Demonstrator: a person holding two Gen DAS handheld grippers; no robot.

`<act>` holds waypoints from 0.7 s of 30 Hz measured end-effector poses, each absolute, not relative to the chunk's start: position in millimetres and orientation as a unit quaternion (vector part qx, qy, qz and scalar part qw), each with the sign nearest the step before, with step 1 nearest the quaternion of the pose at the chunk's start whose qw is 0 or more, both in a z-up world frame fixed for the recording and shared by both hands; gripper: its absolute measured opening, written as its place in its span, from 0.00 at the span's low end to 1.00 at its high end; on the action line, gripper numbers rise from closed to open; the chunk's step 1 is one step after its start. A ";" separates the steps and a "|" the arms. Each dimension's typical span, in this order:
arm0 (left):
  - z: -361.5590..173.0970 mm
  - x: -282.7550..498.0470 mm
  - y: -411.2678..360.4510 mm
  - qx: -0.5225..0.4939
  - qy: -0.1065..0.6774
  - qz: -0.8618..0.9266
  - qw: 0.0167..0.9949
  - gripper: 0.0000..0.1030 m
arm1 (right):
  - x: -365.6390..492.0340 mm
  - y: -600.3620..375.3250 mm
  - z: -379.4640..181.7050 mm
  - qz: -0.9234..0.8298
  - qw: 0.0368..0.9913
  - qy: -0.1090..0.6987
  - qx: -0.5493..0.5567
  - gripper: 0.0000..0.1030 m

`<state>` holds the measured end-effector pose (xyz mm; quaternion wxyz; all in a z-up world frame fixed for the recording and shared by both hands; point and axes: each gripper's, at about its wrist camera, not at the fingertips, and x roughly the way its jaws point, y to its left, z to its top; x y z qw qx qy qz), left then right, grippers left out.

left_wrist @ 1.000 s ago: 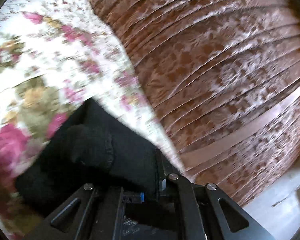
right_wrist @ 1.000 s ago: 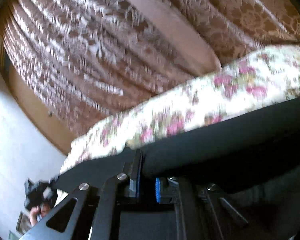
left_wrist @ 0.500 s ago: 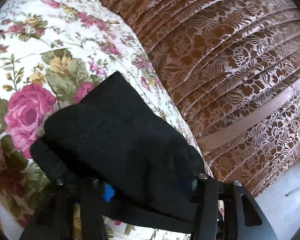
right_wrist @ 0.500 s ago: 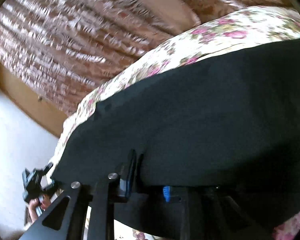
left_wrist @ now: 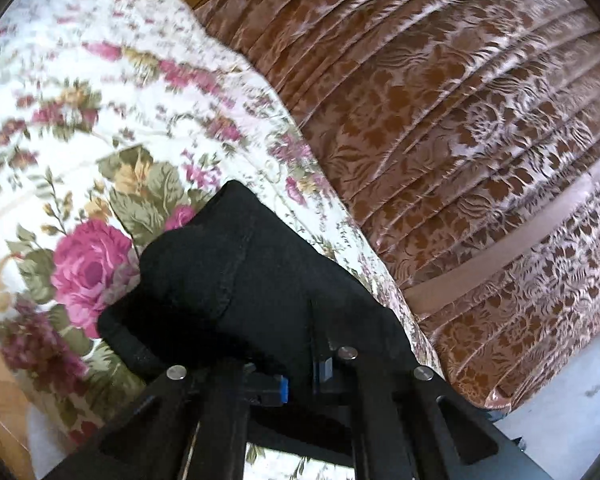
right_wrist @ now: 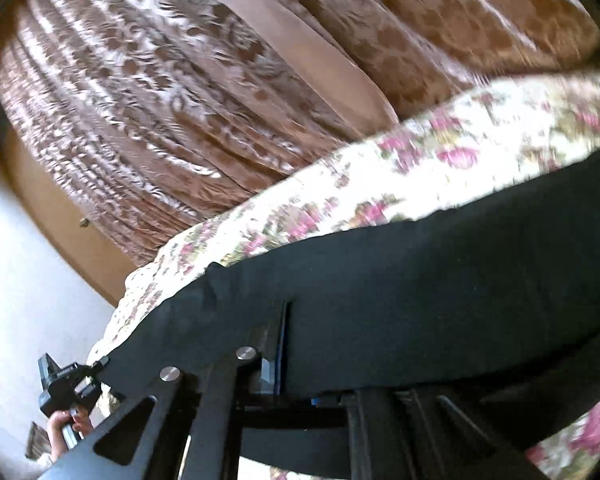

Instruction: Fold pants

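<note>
Since half a second ago, the black pants (left_wrist: 236,280) have slipped back toward the left claw (left_wrist: 300,372), baring more of the floral bedspread (left_wrist: 80,140); in the right wrist view the cloth has dropped lower, showing more of the brown patterned drapery (right_wrist: 180,100). Both claws are clenched on the pants. The left claw pinches a bunched, seamed end lifted over the bedspread near the bed's edge. The right claw (right_wrist: 296,384) grips a long taut edge of the pants (right_wrist: 420,300), which stretch across the bedspread (right_wrist: 420,168). Far left in that view, the person's left hand (right_wrist: 66,420) holds the other gripper's handle.
</note>
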<state>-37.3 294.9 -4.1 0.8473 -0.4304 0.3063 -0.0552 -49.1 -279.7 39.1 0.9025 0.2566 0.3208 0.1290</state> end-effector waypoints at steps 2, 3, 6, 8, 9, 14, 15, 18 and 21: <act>-7.3 -43.1 294.6 -0.417 0.320 -0.046 0.849 0.07 | -52.4 -277.6 38.7 0.133 0.901 0.331 0.247 0.08; -12.7 -43.6 294.7 -0.411 0.330 -0.042 0.849 0.07 | -54.2 -275.9 32.7 0.133 0.898 0.342 0.241 0.08; -37.3 -40.8 296.2 -0.408 0.363 -0.017 0.838 0.07 | -56.4 -269.0 4.7 0.120 0.890 0.381 0.221 0.08; -49.3 -40.4 295.5 -0.406 0.371 -0.014 0.835 0.08 | -59.5 -265.7 -16.4 0.111 0.882 0.405 0.215 0.08; -51.0 -41.2 294.0 -0.400 0.369 -0.013 0.839 0.09 | -60.6 -264.4 -23.6 0.110 0.881 0.405 0.216 0.08; -46.7 -42.2 286.8 -0.378 0.363 -0.002 0.851 0.12 | -63.0 -265.1 -24.2 0.114 0.887 0.395 0.211 0.09; -46.0 -42.6 286.7 -0.380 0.362 0.001 0.851 0.12 | -64.0 -266.1 -24.8 0.114 0.887 0.393 0.215 0.09; -37.1 -40.9 281.6 -0.361 0.348 -0.001 0.865 0.13 | -64.7 -266.4 -23.9 0.113 0.888 0.391 0.214 0.09; -30.8 -37.6 279.6 -0.330 0.349 0.015 0.877 0.13 | -60.4 -266.6 -15.6 0.108 0.894 0.382 0.209 0.09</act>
